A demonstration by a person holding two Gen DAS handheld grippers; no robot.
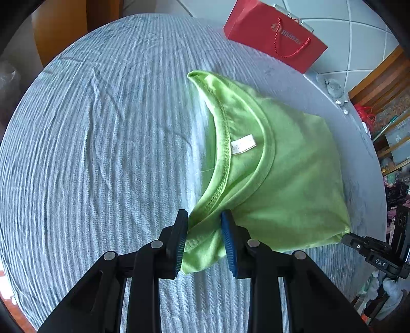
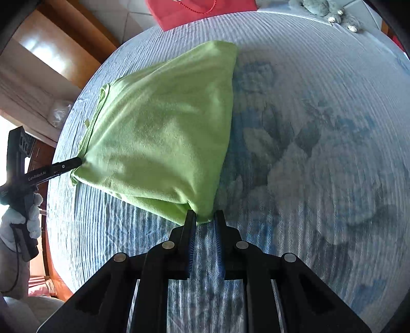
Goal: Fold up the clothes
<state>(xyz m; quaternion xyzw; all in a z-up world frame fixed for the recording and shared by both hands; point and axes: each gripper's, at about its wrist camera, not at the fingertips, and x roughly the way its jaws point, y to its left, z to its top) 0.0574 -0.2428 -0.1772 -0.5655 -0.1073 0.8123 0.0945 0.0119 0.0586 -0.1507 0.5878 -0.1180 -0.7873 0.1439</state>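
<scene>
A bright green shirt (image 1: pixel 294 179) lies folded on a blue-grey striped bedcover (image 1: pixel 102 128), its neckline and white label facing up. My left gripper (image 1: pixel 205 222) is shut on the shirt's near corner beside the neckline, with bunched fabric filling the gap between the blue pads. In the right wrist view the shirt (image 2: pixel 159 133) spreads away from my right gripper (image 2: pixel 205 217), whose tips pinch its near corner. The left gripper (image 2: pixel 74 162), held by a gloved hand (image 2: pixel 18 220), grips the shirt's far left corner. The right gripper (image 1: pixel 346 237) shows at the shirt's right corner.
A red paper bag (image 1: pixel 274 35) with cord handles stands at the far edge of the bed. A grey plush toy (image 2: pixel 328 10) lies near that edge. Wooden furniture (image 2: pixel 59 51) stands to the left. The bedcover (image 2: pixel 333 153) stretches bare to the right of the shirt.
</scene>
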